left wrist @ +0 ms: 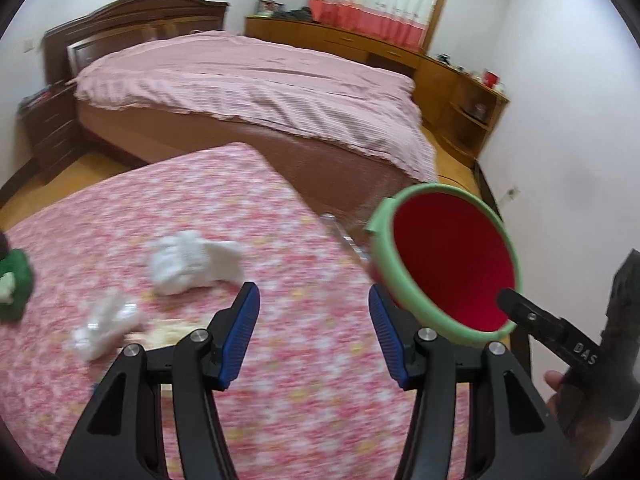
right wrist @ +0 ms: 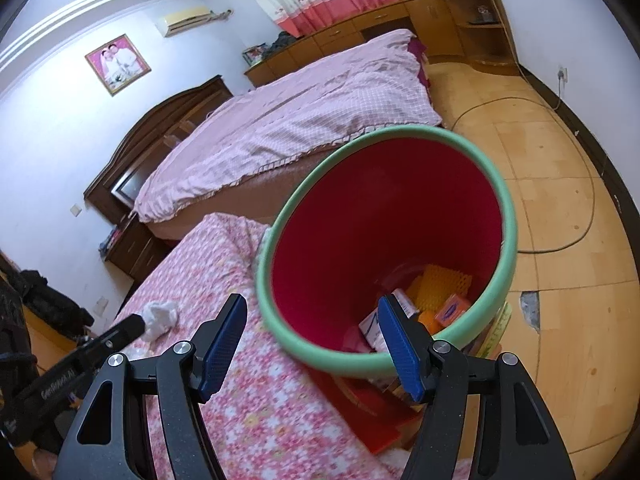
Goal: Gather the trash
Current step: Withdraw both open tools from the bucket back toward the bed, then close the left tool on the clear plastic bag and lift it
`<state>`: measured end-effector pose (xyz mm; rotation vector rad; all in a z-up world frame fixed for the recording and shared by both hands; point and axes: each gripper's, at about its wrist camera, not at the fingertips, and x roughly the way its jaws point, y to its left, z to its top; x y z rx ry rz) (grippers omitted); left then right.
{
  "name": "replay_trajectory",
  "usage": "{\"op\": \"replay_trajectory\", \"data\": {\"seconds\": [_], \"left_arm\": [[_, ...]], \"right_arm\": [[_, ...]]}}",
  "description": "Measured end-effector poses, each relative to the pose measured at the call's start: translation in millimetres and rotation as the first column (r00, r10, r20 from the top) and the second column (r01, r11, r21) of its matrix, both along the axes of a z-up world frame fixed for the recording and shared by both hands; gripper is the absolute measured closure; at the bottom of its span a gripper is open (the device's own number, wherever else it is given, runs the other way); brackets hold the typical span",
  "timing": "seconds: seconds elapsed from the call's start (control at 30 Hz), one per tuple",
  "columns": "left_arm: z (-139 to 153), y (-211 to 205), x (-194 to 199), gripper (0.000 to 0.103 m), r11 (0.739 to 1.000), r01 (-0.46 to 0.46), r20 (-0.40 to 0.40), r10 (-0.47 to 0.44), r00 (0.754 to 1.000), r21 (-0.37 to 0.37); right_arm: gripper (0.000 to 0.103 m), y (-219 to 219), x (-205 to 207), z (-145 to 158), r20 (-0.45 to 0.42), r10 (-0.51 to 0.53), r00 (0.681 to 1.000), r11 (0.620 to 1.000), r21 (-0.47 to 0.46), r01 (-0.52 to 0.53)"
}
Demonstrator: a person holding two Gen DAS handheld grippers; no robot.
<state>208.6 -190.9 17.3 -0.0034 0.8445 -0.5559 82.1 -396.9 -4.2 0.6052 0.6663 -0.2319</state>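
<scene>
Left gripper (left wrist: 314, 334): jaws wide apart, empty, over pink floral bench (left wrist: 280, 360) | Right gripper (right wrist: 312, 350): jaws wide apart, empty, at bin's near rim | Trash: two crumpled white tissues (left wrist: 196, 262) (left wrist: 104, 326) on bench | Bin (right wrist: 400, 216): red inside, green rim, beside bench, holding boxes (right wrist: 452, 308).

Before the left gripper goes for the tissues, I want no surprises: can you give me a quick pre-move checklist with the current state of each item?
1. Left gripper open and empty: ok.
2. Right gripper open, holding nothing: ok.
3. Crumpled white tissue lying free on the floral cloth, ahead and left of the left gripper: ok.
4. Second, smaller tissue wad nearer the camera, also uncovered: ok.
5. Red bin with green rim mouth open, room above the boxes inside: ok.
6. Bin's footing beside the table: cannot tell, its base is hidden.
</scene>
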Motion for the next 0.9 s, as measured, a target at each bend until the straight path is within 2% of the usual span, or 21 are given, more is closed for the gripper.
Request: {"op": "replay_trajectory", "data": {"seconds": [0.2, 0.43, 0.53, 0.67, 0.9], "left_arm": [[-7.1, 50.9, 18.2, 0.046, 0.995, -0.095, -0.062, 0.097, 0.993, 0.039], [-19.8, 96.2, 39.2, 0.046, 0.977, -0.194, -0.054, 0.199, 0.978, 0.092], [-30.7, 106.3, 51.2, 0.046, 0.969, -0.222, -0.072, 0.23, 0.971, 0.109], [-47.8, 116.3, 68.5, 0.046, 0.951, -0.258, -0.097, 0.276, 0.956, 0.168], [-71.8, 120.2, 78.4, 0.046, 0.954, -0.246, -0.168, 0.274, 0.947, 0.168]], "right_arm": [[0.034, 20.2, 9.4, -2.5, -0.025, 0.029, 0.999, 1.0, -0.008, -0.029], [0.034, 41.0, 20.7, 3.5, -0.066, 0.064, 0.996, 0.998, -0.021, -0.065], [0.034, 46.1, 17.8, 7.6, -0.097, 0.058, 0.994, 0.997, -0.05, -0.063], [0.034, 50.6, 15.5, 7.9, -0.135, 0.067, 0.989, 0.995, -0.065, -0.076], [0.034, 52.0, 14.2, -0.1, -0.156, 0.06, 0.986, 0.995, -0.073, -0.072]]}}
